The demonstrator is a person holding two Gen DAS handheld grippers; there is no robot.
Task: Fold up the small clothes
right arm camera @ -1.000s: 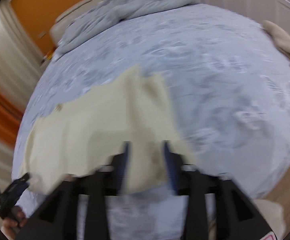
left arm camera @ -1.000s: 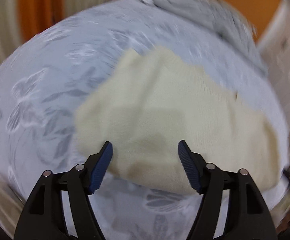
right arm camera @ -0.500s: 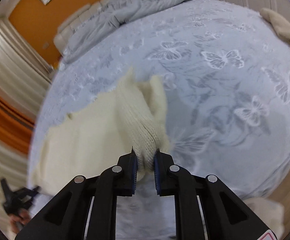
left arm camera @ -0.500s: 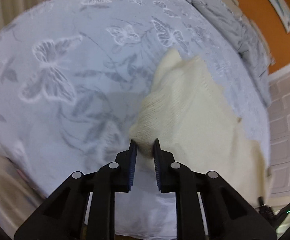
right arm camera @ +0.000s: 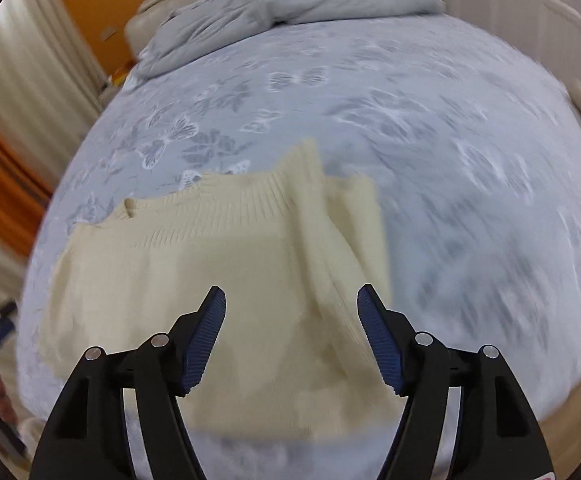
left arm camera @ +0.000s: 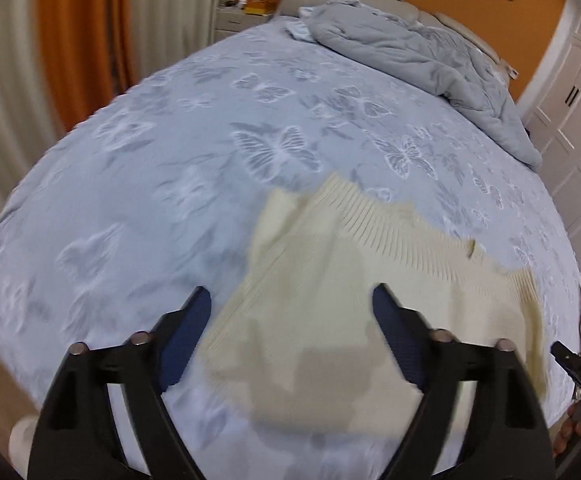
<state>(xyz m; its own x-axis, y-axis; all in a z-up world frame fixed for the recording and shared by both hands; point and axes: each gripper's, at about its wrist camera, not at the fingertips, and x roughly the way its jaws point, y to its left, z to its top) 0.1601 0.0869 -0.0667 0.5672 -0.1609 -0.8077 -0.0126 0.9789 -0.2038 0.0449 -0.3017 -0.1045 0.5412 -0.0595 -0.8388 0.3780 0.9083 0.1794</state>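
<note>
left wrist view: cream sweater point(left arm camera: 342, 280) lies below both fingers' point(left arm camera: 188, 328) gap; fingers just opened, apart, gripping nothing.

cream knit sweater point(left arm camera: 330, 280), flat on bedspread point(left arm camera: 130, 200)

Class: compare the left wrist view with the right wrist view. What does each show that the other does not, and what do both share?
Left wrist only: the orange curtain, a nightstand and the left gripper, open.
Right wrist only: the right gripper, open, and the sweater's folded-over sleeve.
Both: the cream sweater flat on the butterfly bedspread, and the grey duvet.
</note>
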